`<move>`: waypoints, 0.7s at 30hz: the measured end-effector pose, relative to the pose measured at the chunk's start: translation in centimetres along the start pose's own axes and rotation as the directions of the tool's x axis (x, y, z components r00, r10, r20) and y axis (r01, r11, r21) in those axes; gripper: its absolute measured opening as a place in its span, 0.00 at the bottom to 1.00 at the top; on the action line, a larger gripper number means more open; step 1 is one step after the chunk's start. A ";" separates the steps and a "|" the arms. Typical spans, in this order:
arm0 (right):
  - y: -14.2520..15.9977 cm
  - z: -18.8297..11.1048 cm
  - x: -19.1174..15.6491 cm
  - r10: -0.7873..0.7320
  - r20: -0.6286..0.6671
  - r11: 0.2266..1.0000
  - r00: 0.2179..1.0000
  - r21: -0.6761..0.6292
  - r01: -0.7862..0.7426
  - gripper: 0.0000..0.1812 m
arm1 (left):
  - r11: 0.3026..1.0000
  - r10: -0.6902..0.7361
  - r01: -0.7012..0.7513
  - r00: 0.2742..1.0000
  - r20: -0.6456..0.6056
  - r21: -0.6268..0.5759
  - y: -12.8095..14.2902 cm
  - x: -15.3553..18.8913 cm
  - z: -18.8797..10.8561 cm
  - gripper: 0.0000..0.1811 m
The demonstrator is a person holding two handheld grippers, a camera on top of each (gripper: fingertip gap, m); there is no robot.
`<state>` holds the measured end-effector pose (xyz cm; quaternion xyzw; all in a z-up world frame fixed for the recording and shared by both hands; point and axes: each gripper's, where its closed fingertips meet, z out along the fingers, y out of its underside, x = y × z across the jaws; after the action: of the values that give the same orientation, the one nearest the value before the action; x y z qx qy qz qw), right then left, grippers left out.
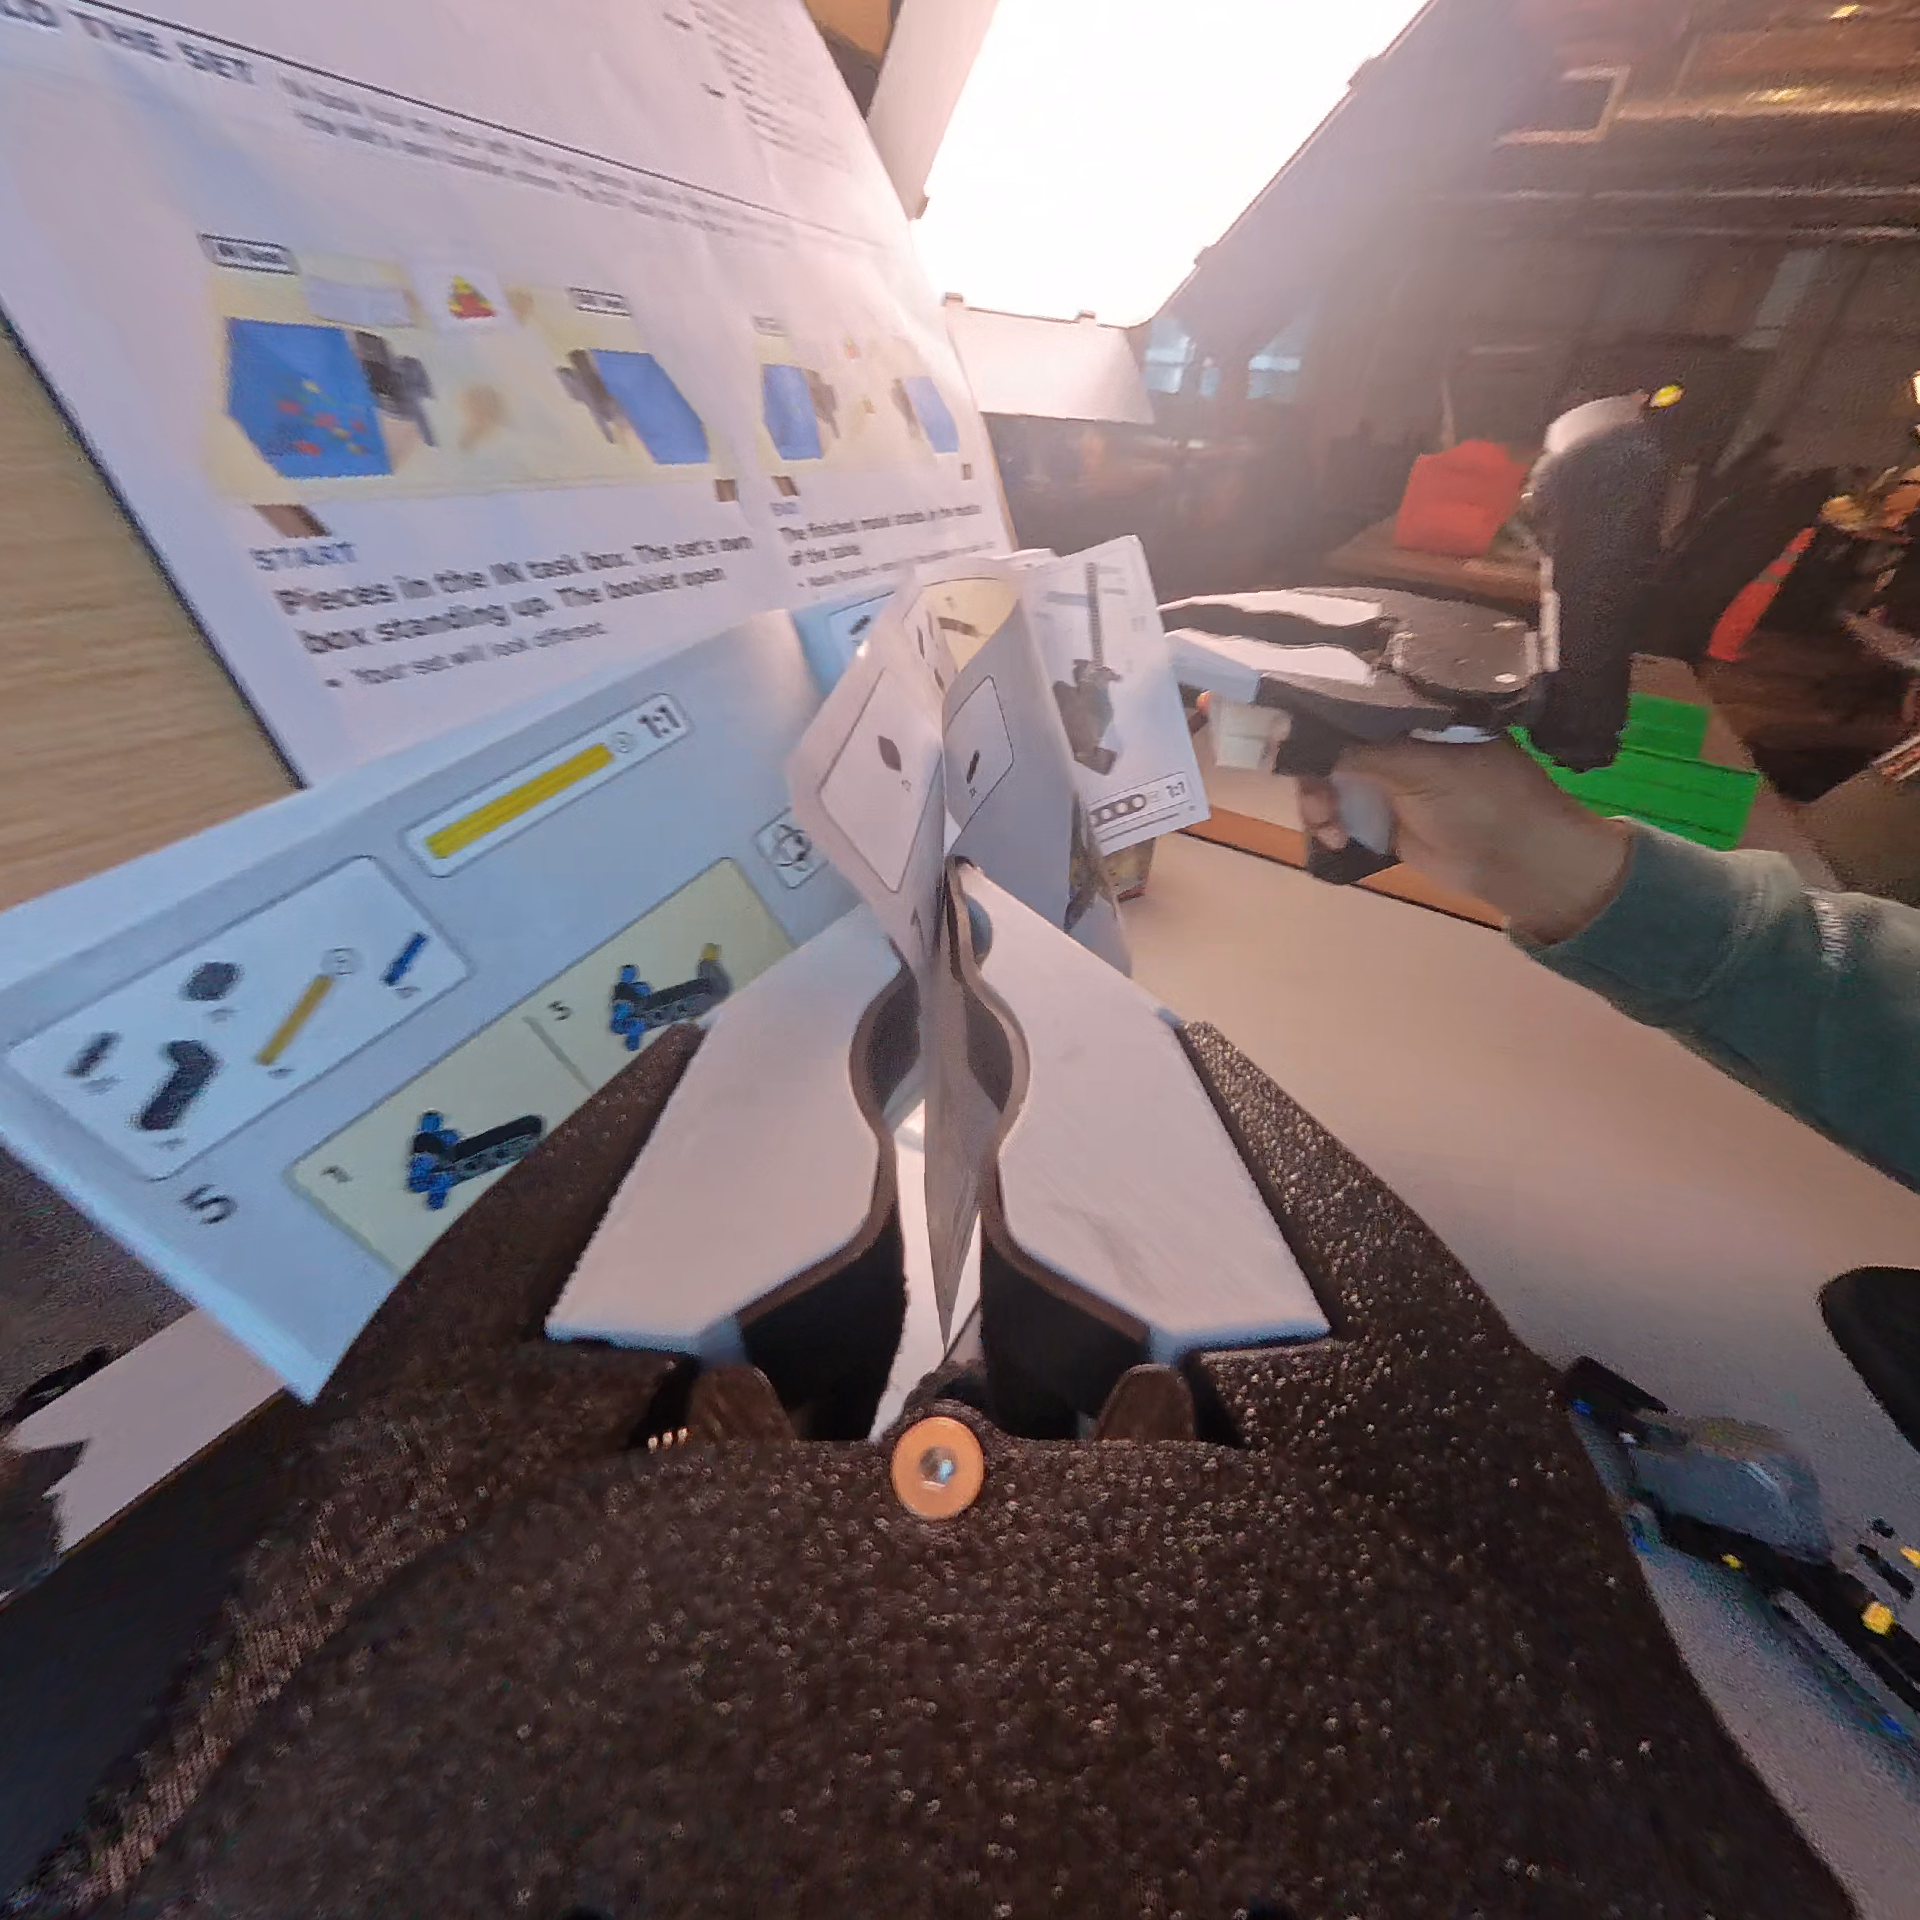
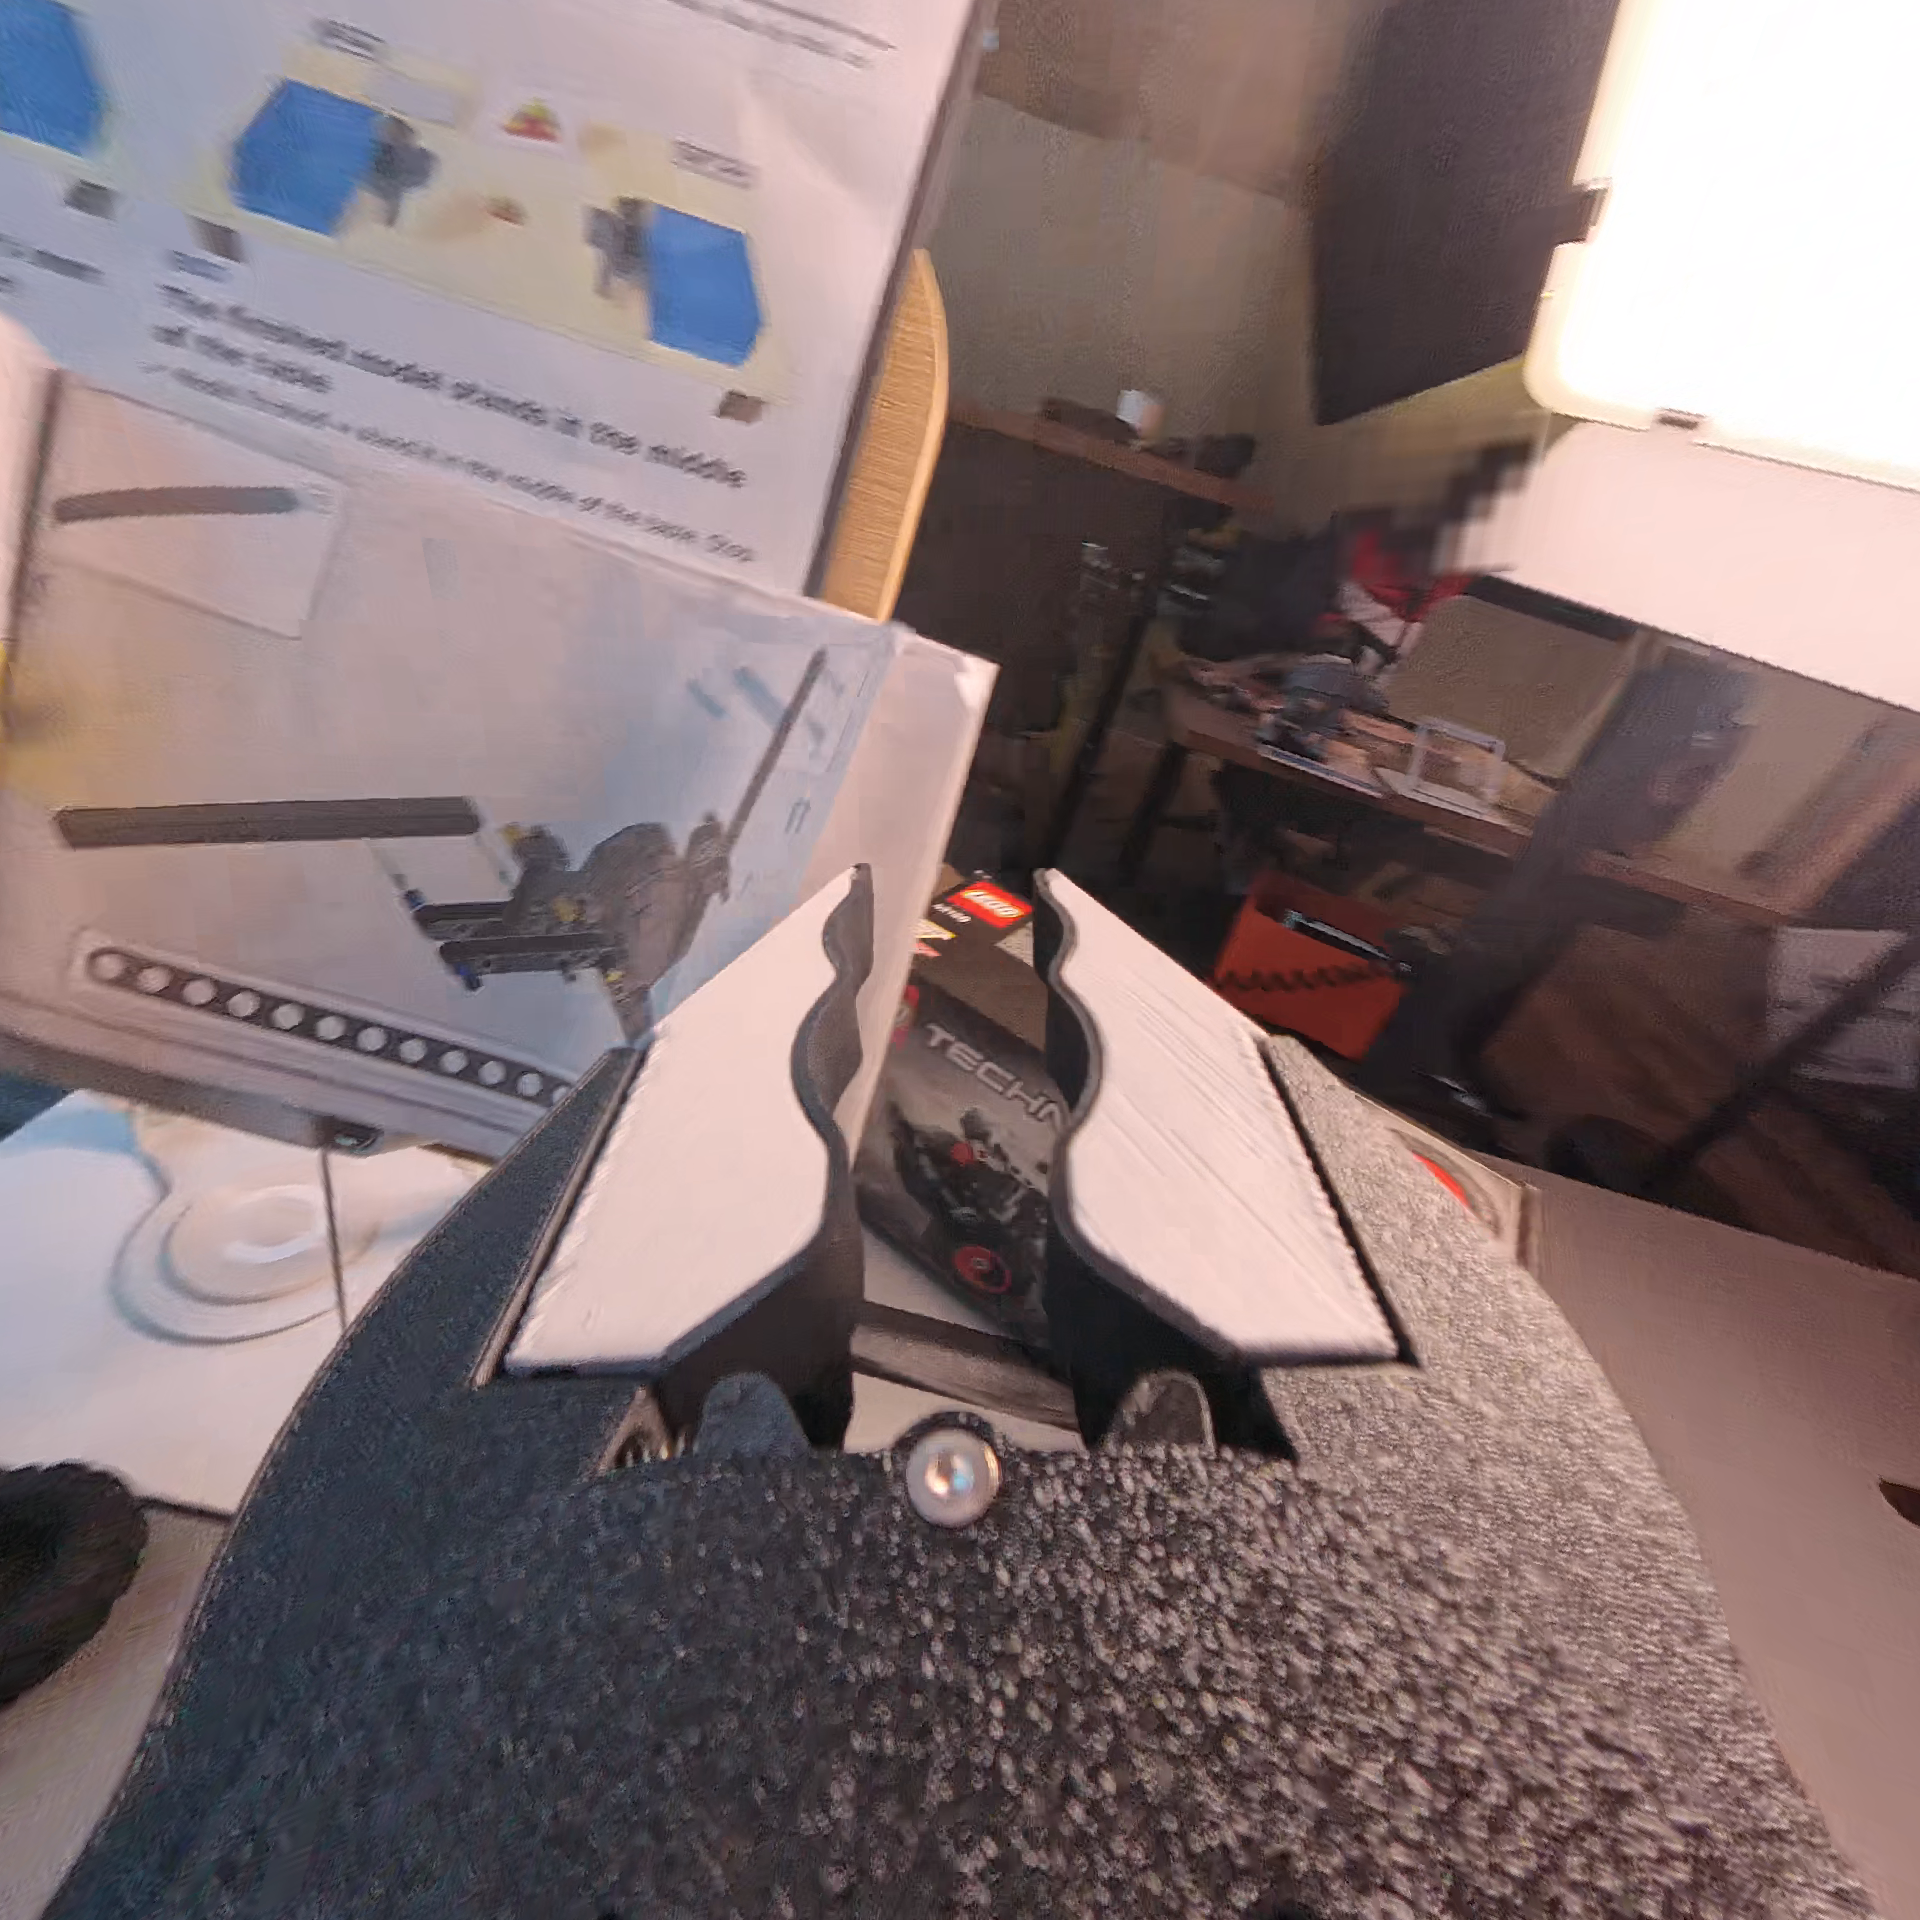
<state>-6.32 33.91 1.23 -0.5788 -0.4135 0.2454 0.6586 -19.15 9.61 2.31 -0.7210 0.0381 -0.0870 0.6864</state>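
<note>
Pinching booklet pages, left gripper closed.

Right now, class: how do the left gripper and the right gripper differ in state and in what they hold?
The left gripper is shut, while the right gripper is open with a clear gap between its fingers. The left gripper pinches pages of the instruction booklet; the right gripper holds nothing, with the black set box lying beyond its gap. Both share white fingers with wavy black inner edges on a speckled dark body.
</note>
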 end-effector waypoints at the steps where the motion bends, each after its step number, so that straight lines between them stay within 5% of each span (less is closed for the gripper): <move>1: -0.6 -0.6 1.0 0.027 -0.052 0.999 0.998 0.031 -0.026 0.17 | 1.000 0.017 -0.016 0.999 0.040 -0.022 -0.1 -1.0 -0.3 0.00; 6: -6.8 -5.7 -3.1 0.049 0.048 0.948 0.998 0.313 -0.061 0.11 | 0.996 0.047 -0.034 0.985 0.165 -0.078 -0.8 -4.9 -1.5 0.00; 8: -6.7 -5.8 -8.0 -0.013 0.220 0.955 0.976 0.290 -0.053 0.05 | 0.994 0.061 -0.040 0.975 0.215 -0.098 -0.9 -6.2 -1.7 0.01; 11: -3.4 -3.5 -13.8 0.034 0.378 0.991 0.925 0.105 -0.080 0.11 | 0.986 0.110 -0.066 0.944 0.310 -0.151 -0.6 -8.6 -2.1 0.05; 17: -0.9 0.6 -18.8 -0.061 0.218 0.998 0.974 0.016 0.059 0.34 | 0.989 0.101 -0.028 0.841 0.531 -0.143 -1.3 -11.4 -4.0 0.19; 21: 0.1 1.9 -19.1 -0.089 0.131 0.996 0.987 0.009 0.089 0.39 | 0.986 0.147 -0.159 0.691 0.708 -0.050 -4.4 -10.3 -7.4 0.27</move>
<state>-18.12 19.65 -3.84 -0.5413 -0.4810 0.2541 0.6411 -30.85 4.35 6.30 -0.6878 -0.1696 0.2539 0.6585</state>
